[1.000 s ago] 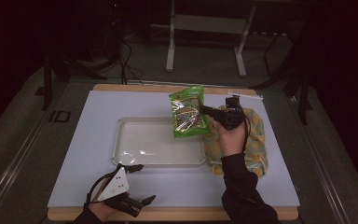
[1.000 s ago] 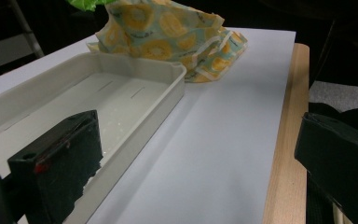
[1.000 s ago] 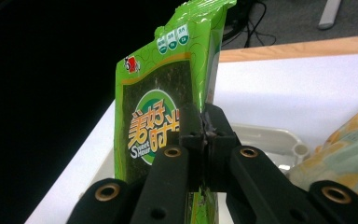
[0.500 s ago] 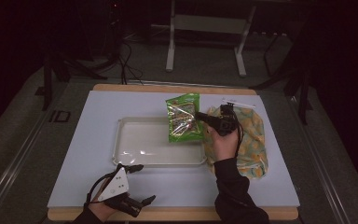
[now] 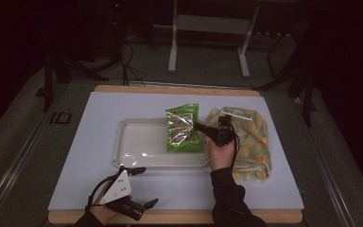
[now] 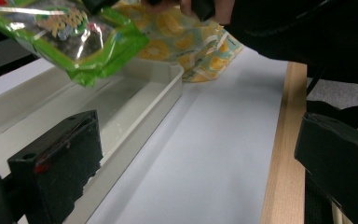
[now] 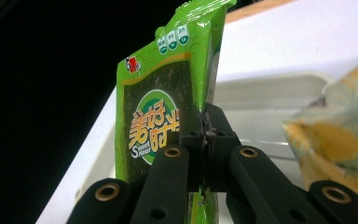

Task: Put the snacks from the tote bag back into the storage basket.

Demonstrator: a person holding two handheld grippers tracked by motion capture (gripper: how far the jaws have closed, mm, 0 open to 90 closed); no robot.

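Overhead, the right gripper [image 5: 199, 126] pinches the green packet [image 5: 183, 128] by its edge, holding it over the right end of the tray [image 5: 137, 142]; a yellow bag [image 5: 250, 142] lies just behind that hand. The left gripper [image 5: 139, 187] rests near the worktop's [image 5: 90, 142] front edge, fingers spread and empty.

Seen from the left gripper, its fingers [image 6: 56, 168] stand wide apart; the tray [image 6: 163, 93] runs ahead beside them, the packet [image 6: 74, 37] hanging above it.

From the right gripper [image 7: 206, 135], the fingers are clamped together on the packet [image 7: 154, 126], the tray [image 7: 261, 93] beyond.
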